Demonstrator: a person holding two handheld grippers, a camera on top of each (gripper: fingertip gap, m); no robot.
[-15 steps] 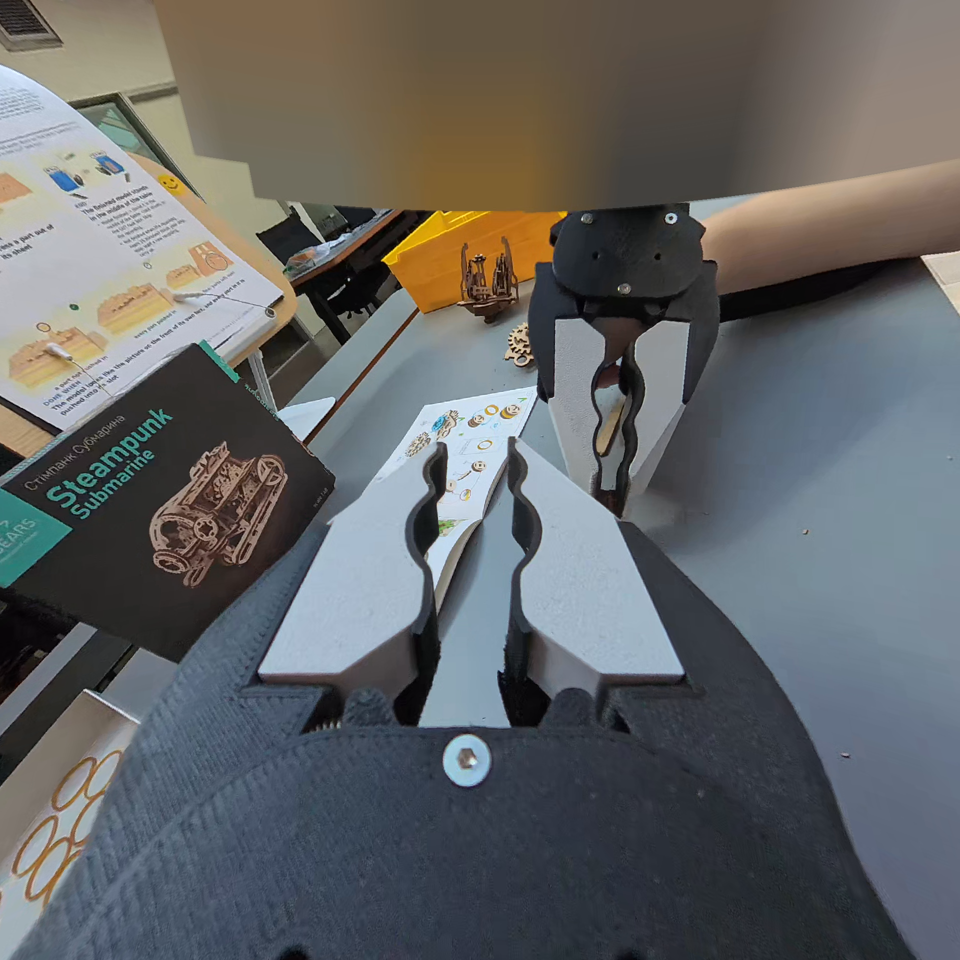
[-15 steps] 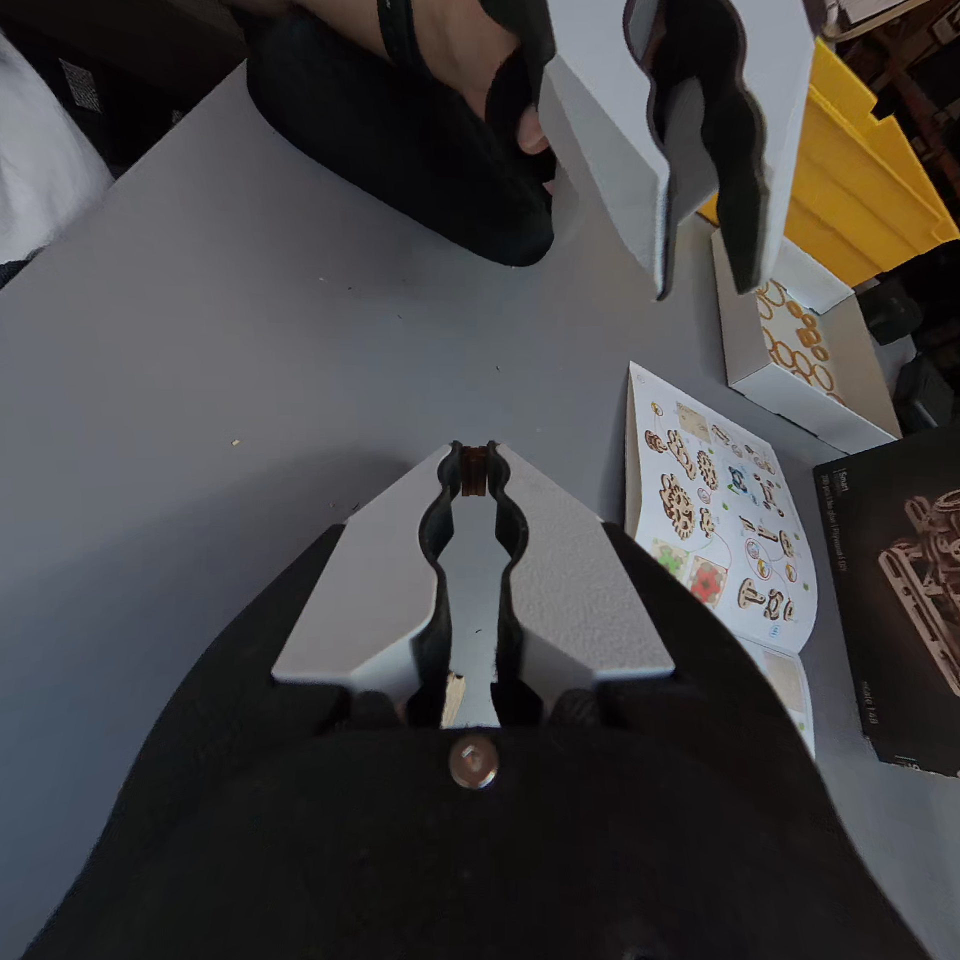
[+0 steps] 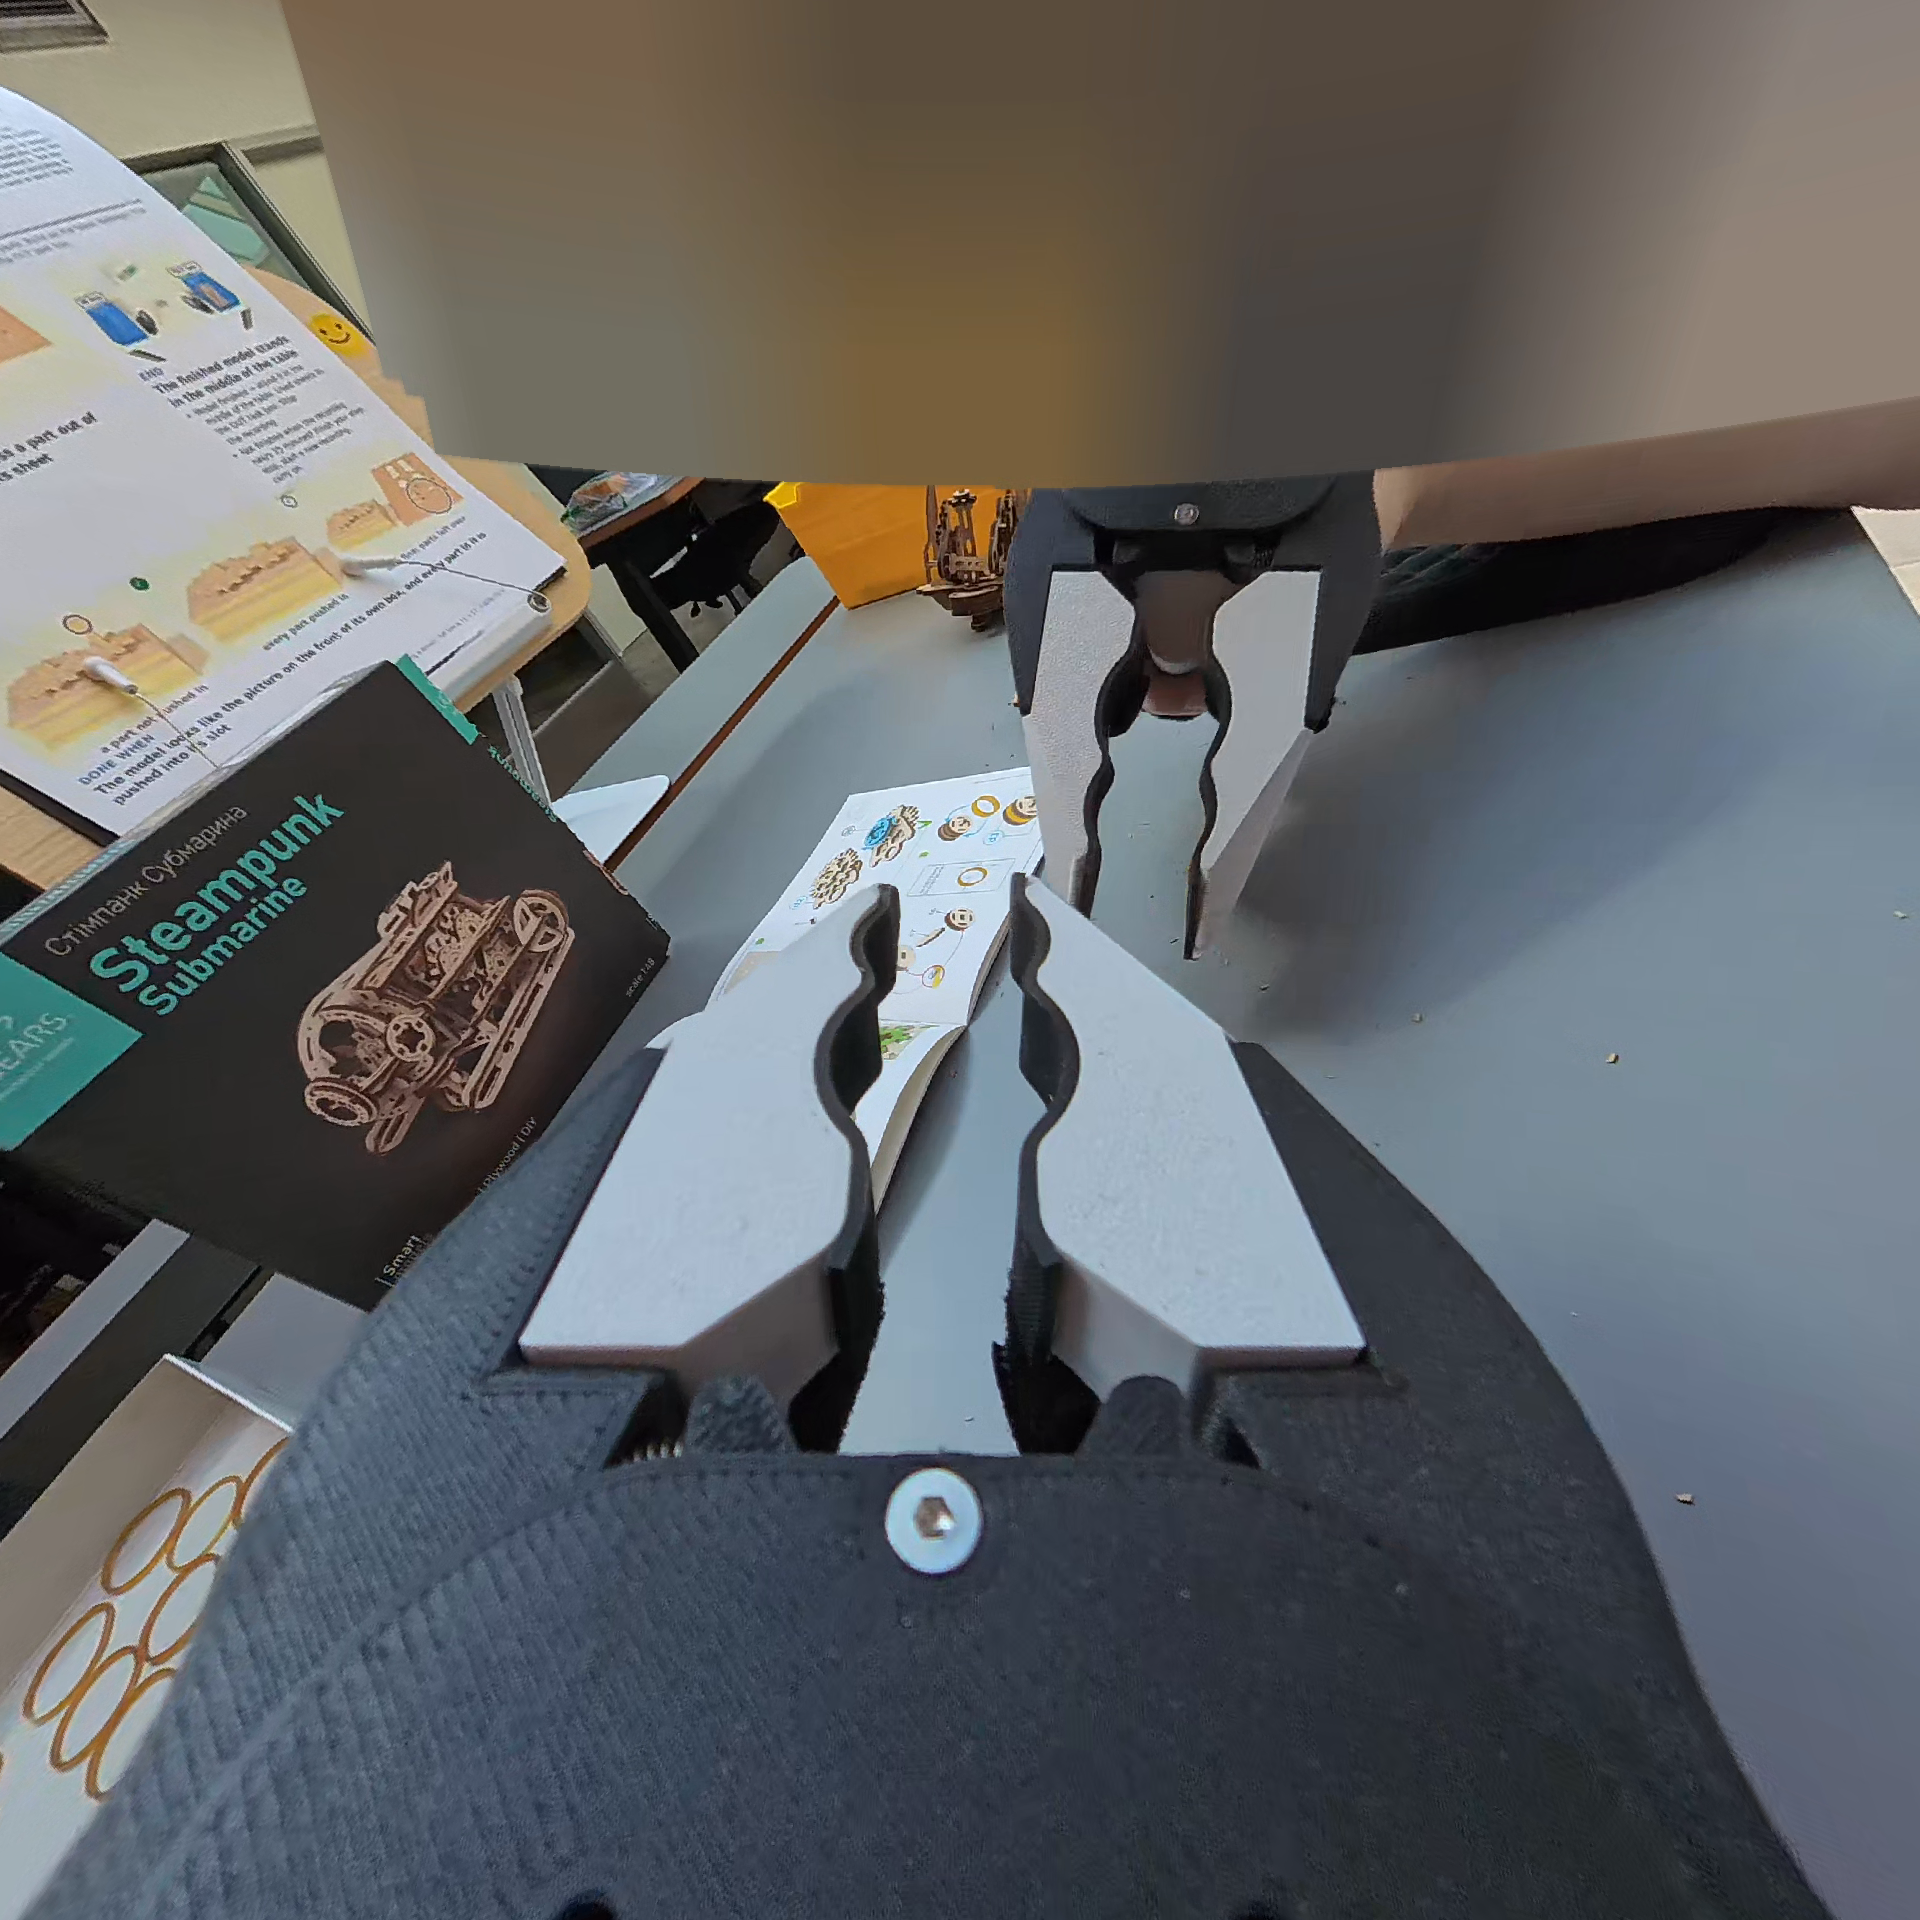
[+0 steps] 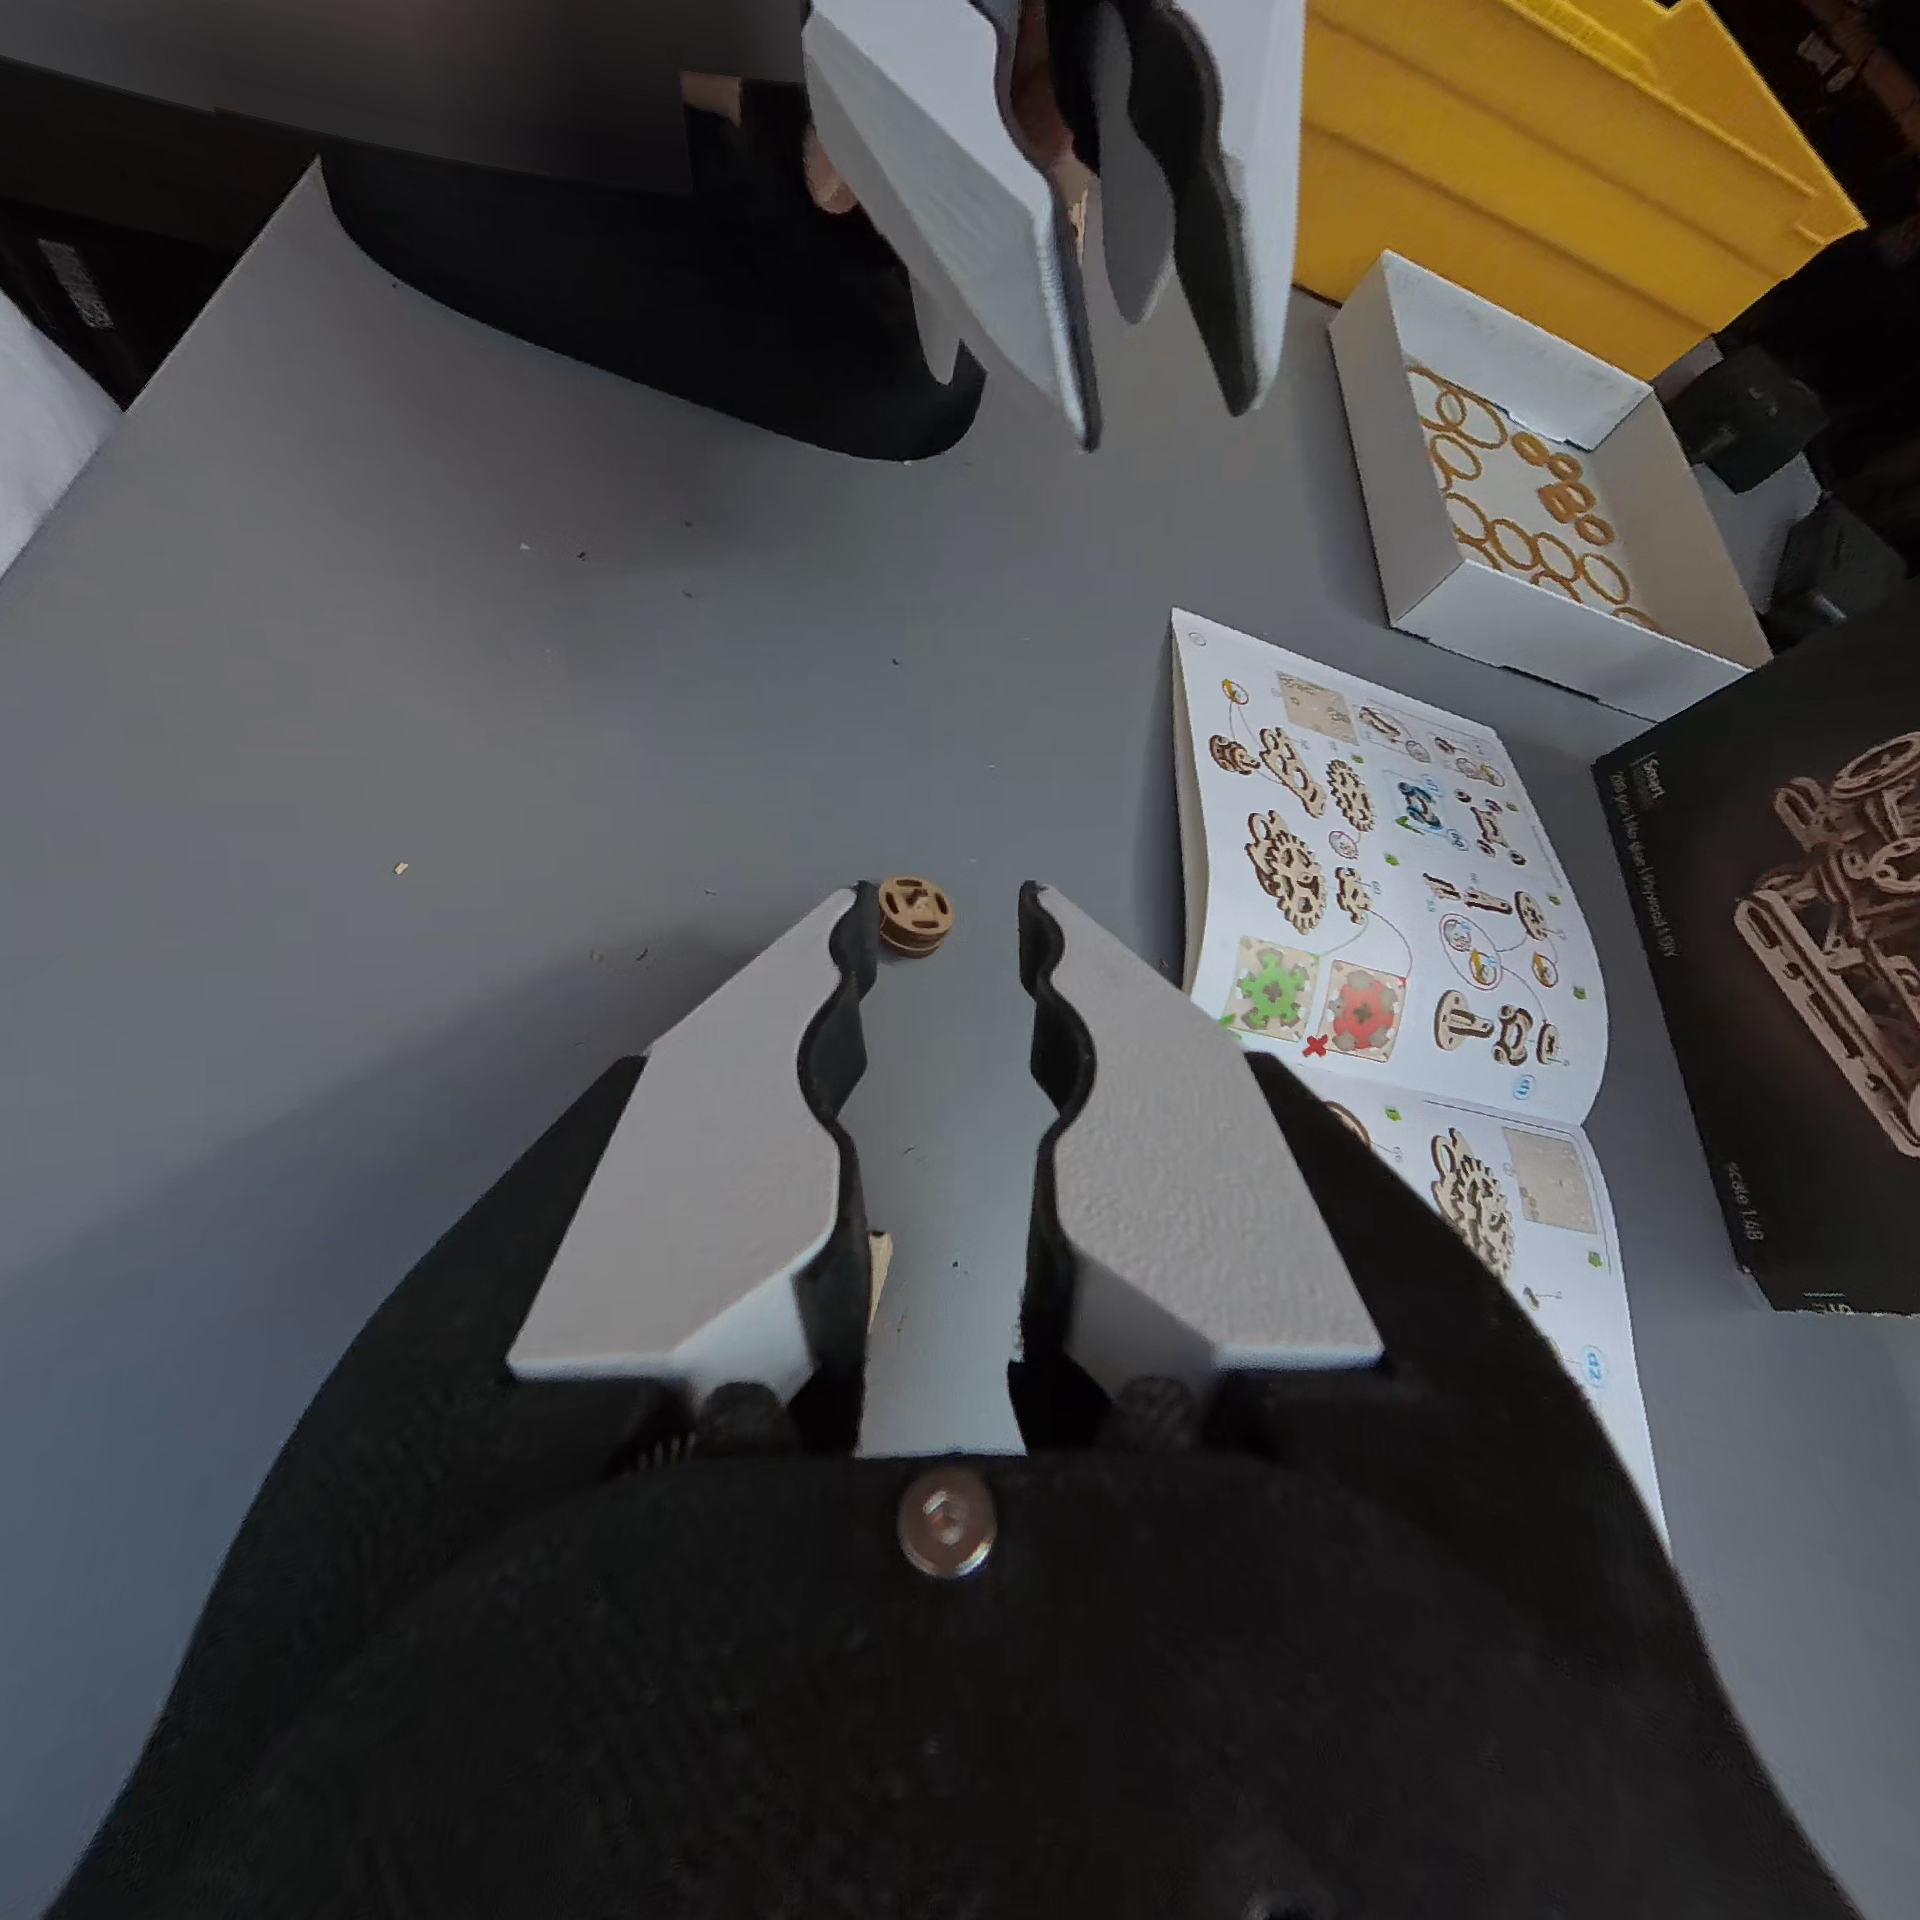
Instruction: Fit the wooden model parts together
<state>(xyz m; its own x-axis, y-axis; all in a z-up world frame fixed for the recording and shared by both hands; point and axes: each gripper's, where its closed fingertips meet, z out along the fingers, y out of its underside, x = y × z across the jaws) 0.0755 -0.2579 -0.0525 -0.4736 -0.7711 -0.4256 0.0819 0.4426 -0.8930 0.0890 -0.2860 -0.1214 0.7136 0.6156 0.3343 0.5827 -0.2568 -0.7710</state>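
A small round wooden wheel part (image 4: 914,914) lies on the grey table (image 4: 520,727), just off the left fingertip of my right gripper (image 4: 943,894). My right gripper is open and holds nothing; the wheel sits free between its tips. In the left wrist view the right gripper (image 3: 1138,914) points down at the table with its jaws apart. My left gripper (image 3: 956,899) is open and empty, held above the table over the booklet's edge. It also shows at the top of the right wrist view (image 4: 1164,416), hovering beyond the wheel.
An open instruction booklet (image 4: 1382,883) lies right of the wheel, with a black kit box (image 4: 1818,935) and a white box of wooden rings (image 4: 1507,499) beyond it. A yellow bin (image 4: 1558,156) and a part-built wooden model (image 3: 961,561) stand at the back. A person's arm rests on the table. The tips of one gripper are about 8 centimetres away from the tips of the other.
My right gripper has opened and let go of the small wooden wheel, which now lies on the table at its tips. My left gripper stays open.
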